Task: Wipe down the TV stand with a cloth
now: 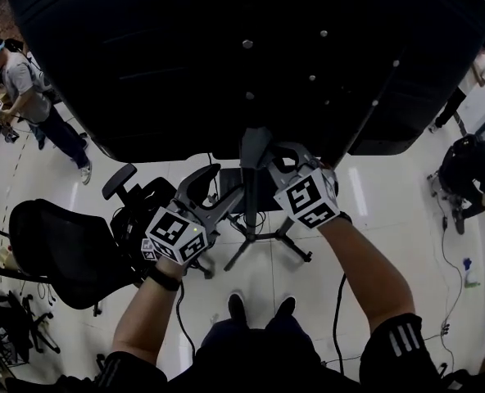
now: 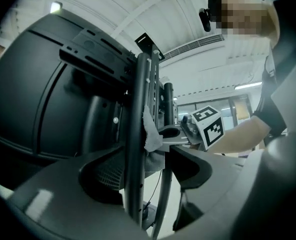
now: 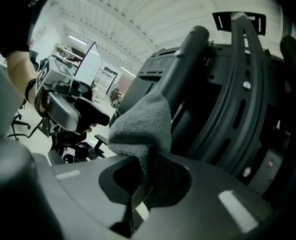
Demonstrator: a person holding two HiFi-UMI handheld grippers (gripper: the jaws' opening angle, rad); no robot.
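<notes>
Post of the TV stand sits inside the spread left claw, the right claw pinches a grey cloth just beside it, and a black chair stands nearby.

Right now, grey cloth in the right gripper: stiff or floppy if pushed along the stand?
Likely floppy: the cloth bunches into a soft rounded wad above the right gripper, whose fingers are shut on it. Probably light: one thin pinch carries it. Its fuzzy nap should drag, not slide, on the stand post.
</notes>
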